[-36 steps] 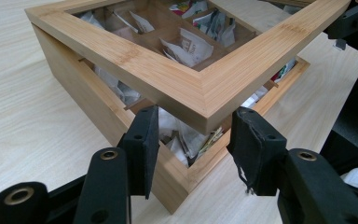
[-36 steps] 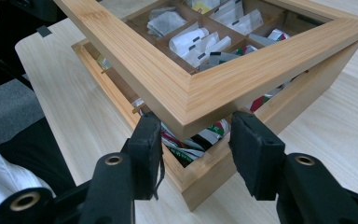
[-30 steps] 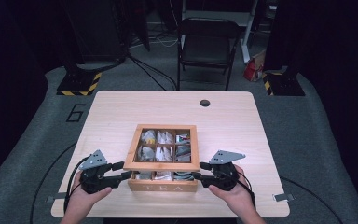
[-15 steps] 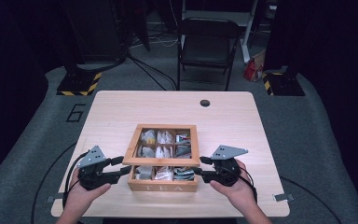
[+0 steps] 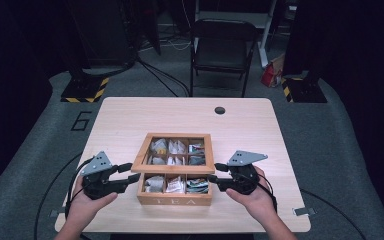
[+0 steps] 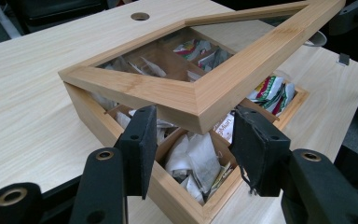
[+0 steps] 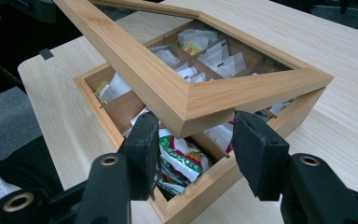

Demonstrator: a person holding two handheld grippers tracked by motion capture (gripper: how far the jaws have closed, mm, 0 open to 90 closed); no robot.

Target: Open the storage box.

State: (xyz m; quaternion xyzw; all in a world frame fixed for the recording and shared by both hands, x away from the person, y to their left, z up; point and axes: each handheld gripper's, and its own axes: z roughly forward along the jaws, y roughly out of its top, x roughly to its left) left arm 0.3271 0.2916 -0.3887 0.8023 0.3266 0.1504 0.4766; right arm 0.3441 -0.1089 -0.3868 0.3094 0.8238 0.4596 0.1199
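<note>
Currently a wooden tea box (image 5: pixel 175 192) sits at the lower centre of the high view, on the near half of a pale wood table (image 5: pixel 130 120). Its lid (image 5: pixel 174 153), a wooden frame with a clear pane, is raised at the front and tilts up toward the person; the back edge looks to stay down on the box.

Left gripper (image 5: pixel 124 176): lower left of the high view, held in a hand (image 5: pixel 85 205), jaws pointing right at the lid's front left corner. In the left gripper view the gripper (image 6: pixel 193 144) has its jaws wide apart, one to each side of that corner and just below it; contact cannot be told. Box (image 6: pixel 135 154) open beneath, lid (image 6: pixel 200 84) slanting up to the upper right.

Right gripper (image 5: pixel 217 176): lower right of the high view, in the other hand (image 5: pixel 255 197), jaws pointing left at the front right corner. In the right gripper view the gripper (image 7: pixel 193 144) is likewise wide, straddling the corner of the lid (image 7: pixel 186 93); contact unclear.

Compartments hold tea bags (image 7: pixel 179 161); a green and red packet lies in the nearest one of the right gripper view, white sachets (image 6: pixel 196 161) in the nearest one of the left gripper view.

A black chair (image 5: pixel 222 47) stands beyond the table, upper centre.
</note>
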